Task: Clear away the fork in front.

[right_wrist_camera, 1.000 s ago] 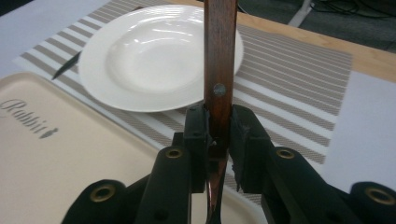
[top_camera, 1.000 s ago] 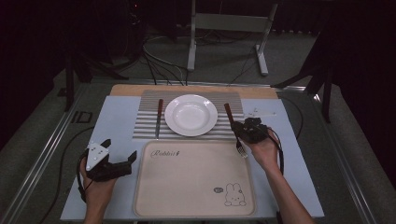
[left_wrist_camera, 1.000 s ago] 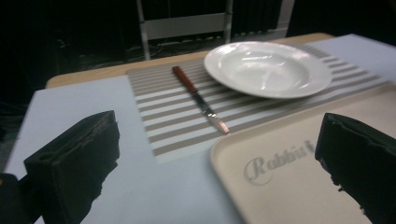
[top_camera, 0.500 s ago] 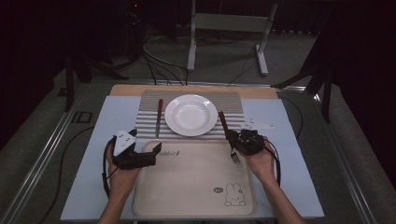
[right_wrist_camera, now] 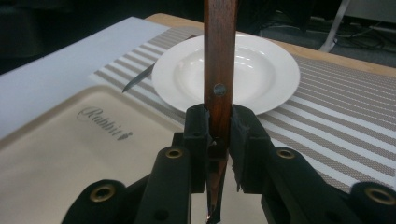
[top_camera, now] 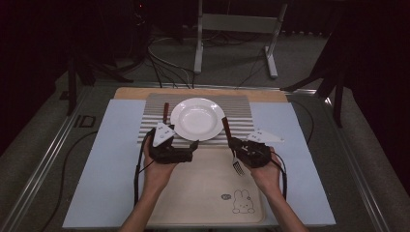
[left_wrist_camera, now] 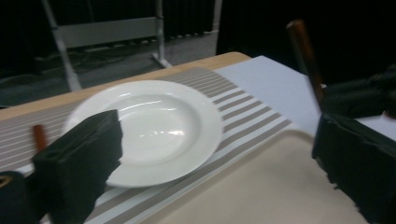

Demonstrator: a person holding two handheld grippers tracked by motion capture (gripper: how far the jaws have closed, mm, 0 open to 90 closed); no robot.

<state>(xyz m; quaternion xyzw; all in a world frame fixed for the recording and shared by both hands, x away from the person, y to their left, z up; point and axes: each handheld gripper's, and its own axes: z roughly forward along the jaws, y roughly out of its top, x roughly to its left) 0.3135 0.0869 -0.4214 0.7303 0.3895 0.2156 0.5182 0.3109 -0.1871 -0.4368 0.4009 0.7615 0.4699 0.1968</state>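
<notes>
Fork [top_camera: 234,153] with a wooden handle sits clamped in the right gripper [top_camera: 240,149], tines hanging over the cream tray [top_camera: 203,198] and handle angled up toward the white plate [top_camera: 197,118], as seen from the high view. The left gripper [top_camera: 192,148], held by the person's left hand [top_camera: 159,171], hovers at the tray's far edge, jaws spread and holding nothing. A knife [top_camera: 166,112] lies on the striped placemat [top_camera: 241,110] just left of the plate.

Left gripper view: two black jaws stand wide apart, framing the plate [left_wrist_camera: 154,126] and the tray's corner [left_wrist_camera: 261,191]; the fork's handle [left_wrist_camera: 306,56] rises at right.

Right gripper view: both jaws pinch the brown fork handle [right_wrist_camera: 219,60], which stands upright before the plate [right_wrist_camera: 261,70]; the tray [right_wrist_camera: 70,144] bears the word "Rabbit".
</notes>
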